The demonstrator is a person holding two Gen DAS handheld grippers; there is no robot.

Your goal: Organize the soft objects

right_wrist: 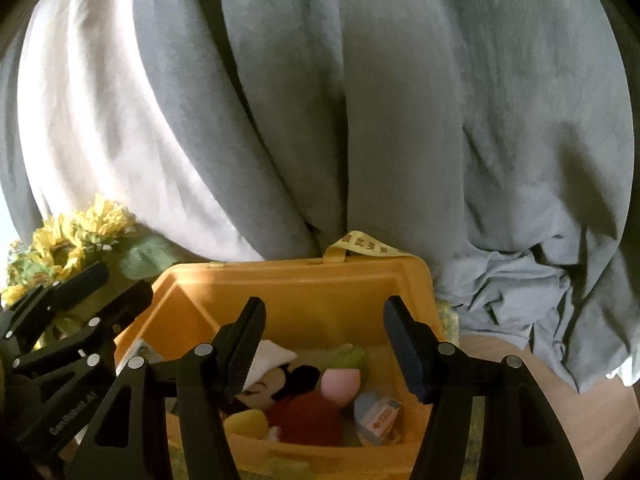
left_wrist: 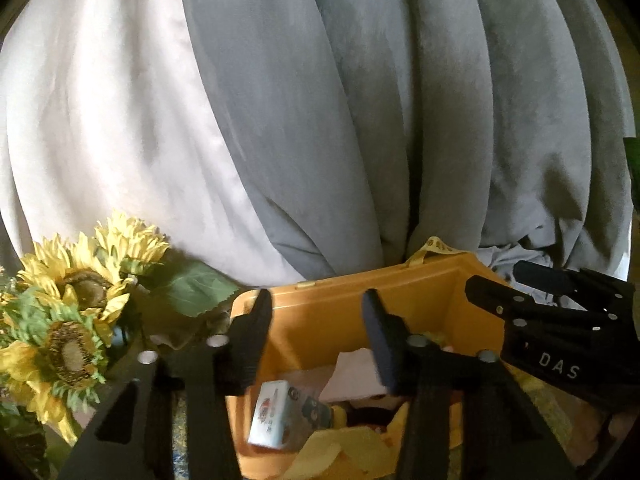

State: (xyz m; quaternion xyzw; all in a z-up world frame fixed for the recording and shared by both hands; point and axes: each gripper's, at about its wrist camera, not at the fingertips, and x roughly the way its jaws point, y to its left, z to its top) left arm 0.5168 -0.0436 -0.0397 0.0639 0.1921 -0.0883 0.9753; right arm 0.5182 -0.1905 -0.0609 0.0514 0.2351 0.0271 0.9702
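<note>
An orange plastic bin (left_wrist: pixel 432 300) (right_wrist: pixel 300 292) with a yellow strap at its far rim stands in front of a grey curtain. It holds soft toys: a mouse plush (right_wrist: pixel 280 384) with a red body, a pink piece (right_wrist: pixel 340 384), a yellow piece (right_wrist: pixel 246 420), a green piece (right_wrist: pixel 352 354) and a small white-and-blue packet (right_wrist: pixel 378 416) (left_wrist: pixel 272 416). My left gripper (left_wrist: pixel 318 320) (right_wrist: pixel 120 280) hovers over the bin's left side, open, with nothing between its fingers. Over the bin's near rim my right gripper (right_wrist: pixel 325 316) (left_wrist: pixel 496 276) is likewise open and holds nothing.
Artificial sunflowers (left_wrist: pixel 76 312) (right_wrist: pixel 64 248) with green leaves stand close to the bin's left. Grey and white curtain folds (left_wrist: pixel 320 120) hang right behind the bin. Bunched grey cloth (right_wrist: pixel 520 300) lies to its right over a wooden surface (right_wrist: pixel 540 380).
</note>
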